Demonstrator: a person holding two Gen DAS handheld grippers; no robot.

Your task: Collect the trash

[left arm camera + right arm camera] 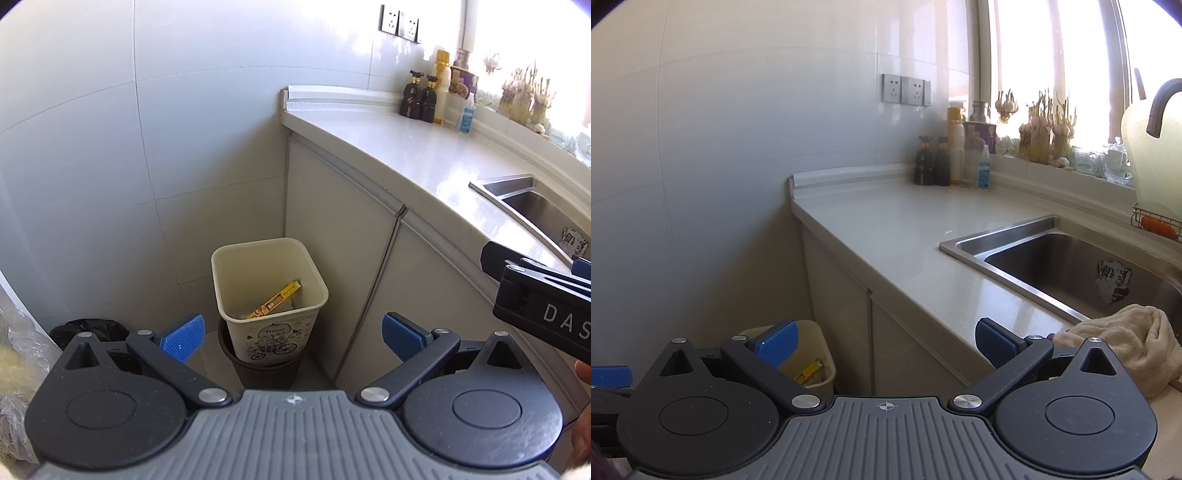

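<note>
Hovering, left gripper [291, 338]: fingers spread, empty.
Right gripper [884, 341]: fingers spread, empty.
Waste bin [271, 321]: 12 o'clock, holding yellow box [273, 304].

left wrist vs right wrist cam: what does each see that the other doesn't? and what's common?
Left wrist only: black bin under the cream plastic wastebasket, black bag on the floor, open left gripper.

Right wrist only: beige towel by the steel sink, curved faucet, window with sprouting garlic, open right gripper.

Shared: wastebasket holding a yellow box, pale countertop, sink, dark bottles, wall sockets.
</note>
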